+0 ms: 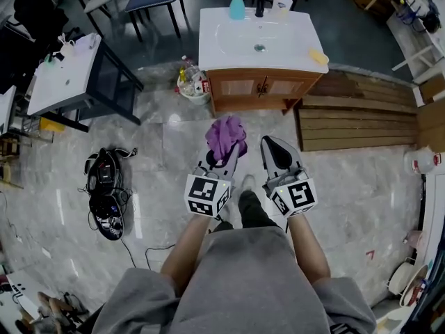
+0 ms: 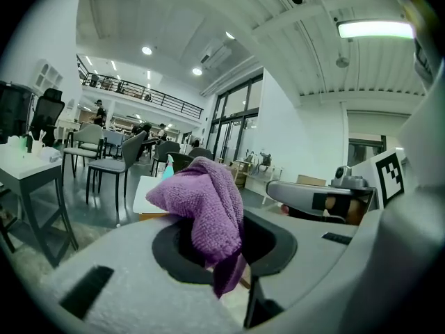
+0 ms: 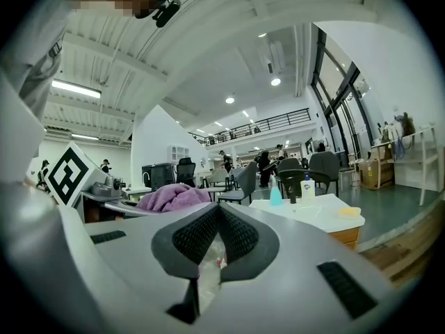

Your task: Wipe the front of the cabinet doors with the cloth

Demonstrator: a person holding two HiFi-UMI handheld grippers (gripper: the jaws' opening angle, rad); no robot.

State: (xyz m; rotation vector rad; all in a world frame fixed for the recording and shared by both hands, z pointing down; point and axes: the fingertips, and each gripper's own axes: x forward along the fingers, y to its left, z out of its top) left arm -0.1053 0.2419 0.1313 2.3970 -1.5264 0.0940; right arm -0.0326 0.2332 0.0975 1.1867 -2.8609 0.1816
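Grey clothing and two forearms fill the bottom of the head view, each hand holding a gripper level over a pale marble floor. The left claw is clamped on a purple terry cloth. In the left gripper view the cloth bunches up above the dark pads and a corner hangs down between them, so the left claw is closed as far as the fabric allows. Just beside it, the right claw has its ribbed pads pressed together at the tips with nothing between them. The right gripper view shows the same closed right claw, with the cloth visible off to its left.

Ahead of both claws, well apart from them, stand the wooden cabinet doors of a vanity under a white basin top. On that top sit a teal soap bottle, a white bottle and a yellow sponge. Ahead and left of the left claw, a small bin of bottles stands against the cabinet. Wooden planks lie ahead and right of the right claw. A black bag rests on the floor, far left of the left claw.
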